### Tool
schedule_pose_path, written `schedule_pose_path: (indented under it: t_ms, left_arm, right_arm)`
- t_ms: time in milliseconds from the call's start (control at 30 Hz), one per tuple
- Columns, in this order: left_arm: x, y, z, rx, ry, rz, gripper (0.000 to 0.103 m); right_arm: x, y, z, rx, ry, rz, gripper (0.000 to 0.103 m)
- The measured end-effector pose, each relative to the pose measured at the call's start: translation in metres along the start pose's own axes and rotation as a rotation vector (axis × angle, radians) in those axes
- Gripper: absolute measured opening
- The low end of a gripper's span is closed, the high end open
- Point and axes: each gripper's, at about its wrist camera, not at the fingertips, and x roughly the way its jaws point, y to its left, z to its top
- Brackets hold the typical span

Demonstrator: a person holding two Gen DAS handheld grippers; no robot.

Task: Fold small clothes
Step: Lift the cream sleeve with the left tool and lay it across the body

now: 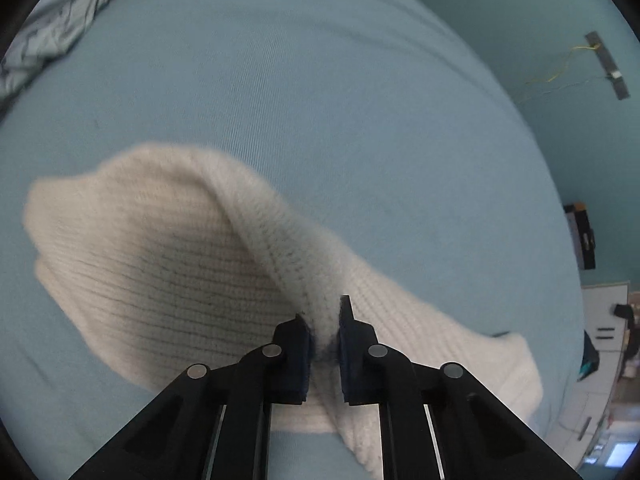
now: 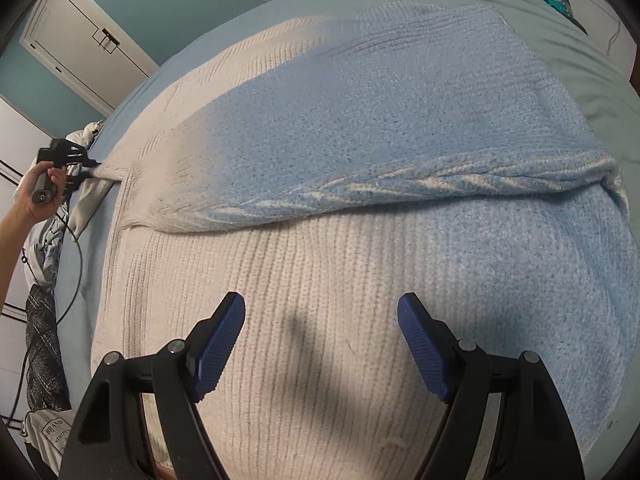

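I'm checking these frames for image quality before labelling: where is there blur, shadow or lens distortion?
Left wrist view: the knit sleeve is soft with blur at its edges, while the left tool stays sharp. Right wrist view: crisp knit ribs, a dark shadow patch on the sweater between the right tool's fingers; fisheye bulges the bed.

A light blue bed sheet [image 1: 320,100] covers the bed. At its far left corner in the left wrist view lies a crumpled grey-blue cloth [image 1: 60,28]. Beyond the sheet stands a teal wall [image 1: 560,20] with a grey strip [image 1: 606,65] and thin yellow wires on it. In the right wrist view, a white door [image 2: 84,52] stands beyond the sheet's left edge, and a dark patterned cloth [image 2: 42,348] hangs beside that edge.
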Motion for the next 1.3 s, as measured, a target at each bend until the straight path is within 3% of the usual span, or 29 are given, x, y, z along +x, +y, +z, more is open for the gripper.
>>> schedule_pose_path:
  t_ms: [167,300,400,467,500,533,567,600,667,700,800,900,1000,1133,1233,1267,1300]
  left_arm:
    - [-0.092,-0.044,-0.013,0.198,-0.117,-0.113,0.009]
    - [-0.149,-0.048,-0.07,0.381,-0.145,-0.207,0.01]
    - [-0.153,-0.022,-0.132,0.435,-0.112,-0.254,0.01]
    - [-0.144,0.019,-0.166,0.393,-0.058,-0.282,0.013]
    - [-0.132,0.048,-0.186,0.352,0.013,-0.281,0.015]
    - [-0.122,0.07,-0.201,0.32,0.074,-0.27,0.018]
    - [-0.113,0.092,-0.217,0.289,0.134,-0.251,0.031]
    - [-0.105,0.111,-0.222,0.264,0.167,-0.235,0.054]
    - [-0.095,0.15,-0.218,0.166,0.167,-0.221,0.078]
    - [-0.102,0.161,-0.223,0.119,0.143,-0.23,0.082]
    - [-0.115,0.182,-0.194,0.012,0.065,-0.276,0.088]
    - [-0.113,0.186,-0.149,-0.001,-0.066,-0.213,0.099]
    - [-0.09,0.172,-0.103,0.026,-0.137,-0.135,0.099]
    - [-0.04,0.15,-0.062,0.09,-0.101,-0.024,0.099]
    - [-0.015,0.123,-0.048,0.227,-0.075,0.024,0.098]
    - [-0.013,0.112,-0.047,0.3,-0.094,0.027,0.087]
    - [-0.011,0.099,-0.048,0.39,-0.094,0.017,0.064]
  right_arm:
    - [-0.004,0.003,-0.005,0.001,-0.017,-0.007,0.076]
    - [-0.014,0.003,-0.009,-0.004,-0.045,-0.01,0.076]
    - [-0.019,0.002,-0.01,0.001,-0.055,-0.008,0.076]
    - [-0.02,0.002,-0.01,0.01,-0.056,0.002,0.076]
    - [-0.02,0.002,-0.011,0.013,-0.054,0.007,0.076]
    - [-0.021,0.001,-0.011,0.015,-0.051,0.013,0.076]
    - [-0.021,0.001,-0.011,0.016,-0.048,0.02,0.076]
    - [-0.021,0.002,-0.012,0.014,-0.045,0.025,0.076]
    - [-0.02,0.005,-0.013,-0.001,-0.042,0.019,0.076]
    - [-0.017,0.008,-0.014,-0.008,-0.04,0.014,0.076]
    - [-0.013,0.013,-0.016,-0.031,-0.035,-0.005,0.076]
    - [-0.01,0.016,-0.016,-0.044,-0.03,-0.025,0.076]
    - [-0.006,0.017,-0.014,-0.053,-0.023,-0.05,0.076]
    - [-0.002,0.015,-0.012,-0.047,-0.009,-0.076,0.076]
    - [0.003,0.01,-0.011,-0.036,0.003,-0.094,0.076]
    - [0.004,0.009,-0.011,-0.032,0.007,-0.097,0.076]
    - [0.008,0.008,-0.01,-0.029,0.014,-0.104,0.076]
